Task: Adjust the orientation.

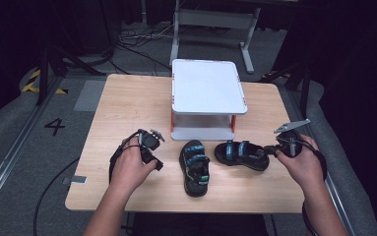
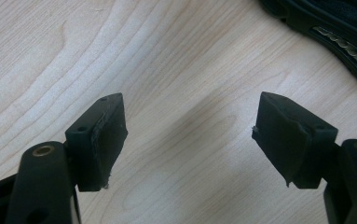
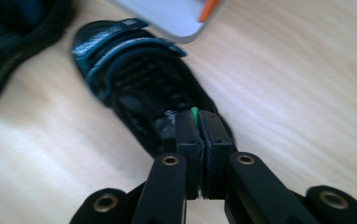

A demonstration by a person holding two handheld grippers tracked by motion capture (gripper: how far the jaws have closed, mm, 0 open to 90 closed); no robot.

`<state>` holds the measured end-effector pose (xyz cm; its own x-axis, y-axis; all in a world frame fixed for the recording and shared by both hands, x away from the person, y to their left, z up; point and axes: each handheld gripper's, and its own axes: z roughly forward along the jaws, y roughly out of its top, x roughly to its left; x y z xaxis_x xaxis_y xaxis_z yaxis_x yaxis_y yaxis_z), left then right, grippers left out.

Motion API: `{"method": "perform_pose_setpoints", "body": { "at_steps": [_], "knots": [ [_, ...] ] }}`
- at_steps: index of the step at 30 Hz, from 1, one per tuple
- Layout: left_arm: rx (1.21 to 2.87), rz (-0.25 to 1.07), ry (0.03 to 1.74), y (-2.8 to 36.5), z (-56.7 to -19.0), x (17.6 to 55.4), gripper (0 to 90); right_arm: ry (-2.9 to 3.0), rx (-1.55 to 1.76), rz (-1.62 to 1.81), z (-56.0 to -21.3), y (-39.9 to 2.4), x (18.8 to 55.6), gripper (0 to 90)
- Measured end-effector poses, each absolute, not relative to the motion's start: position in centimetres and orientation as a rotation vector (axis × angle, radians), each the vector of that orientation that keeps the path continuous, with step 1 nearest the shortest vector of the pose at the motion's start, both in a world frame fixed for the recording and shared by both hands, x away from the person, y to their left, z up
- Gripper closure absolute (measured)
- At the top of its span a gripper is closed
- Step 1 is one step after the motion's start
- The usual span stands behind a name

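Two black sandals with blue straps lie on the wooden table [image 1: 127,98]. One sandal [image 1: 194,167] points toward the near edge. The other sandal [image 1: 240,154] lies crosswise to its right. My right gripper [image 1: 270,151] is at that sandal's heel end. In the right gripper view my right gripper [image 3: 197,122] is shut on a thin green tab at the heel of the crosswise sandal [image 3: 134,79]. My left gripper [image 1: 157,150] rests left of the near sandal. Its jaws [image 2: 190,135] stand open over bare wood, with a sandal's sole edge [image 2: 339,37] beyond them.
A white two-level rack with orange posts [image 1: 208,88] stands behind the sandals at the table's middle; its corner [image 3: 167,14] hangs over the held sandal's toe. Bare wood lies to the left of the rack. Cables and a metal frame are on the floor behind.
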<state>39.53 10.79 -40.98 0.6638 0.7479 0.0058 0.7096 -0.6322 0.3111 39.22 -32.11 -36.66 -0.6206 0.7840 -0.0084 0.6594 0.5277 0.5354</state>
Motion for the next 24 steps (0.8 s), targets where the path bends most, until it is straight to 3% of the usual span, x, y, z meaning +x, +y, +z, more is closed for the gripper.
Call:
{"method": "perform_pose_setpoints", "body": {
  "at_steps": [8, 18, 22, 24],
  "knots": [
    [2.596, 0.2, 1.159, 10.7, -40.8, 39.6, 25.6, 2.701, 1.072, 0.871, -34.7, -28.6, 36.1, 87.8],
    [2.609, 0.191, 1.136, 10.2, -40.9, 39.8, 25.5, 2.927, 0.953, 0.939, -36.9, -25.0, 35.4, 85.3],
    [2.607, 0.189, 1.14, 10.2, -40.8, 39.7, 25.5, 2.963, 0.933, 0.91, -37.5, -24.4, 35.3, 81.5],
    [2.603, 0.19, 1.143, 10.4, -40.8, 39.7, 25.5, 2.938, 0.913, 0.852, -37.1, -24.6, 35.2, 75.0]
  ]
}}
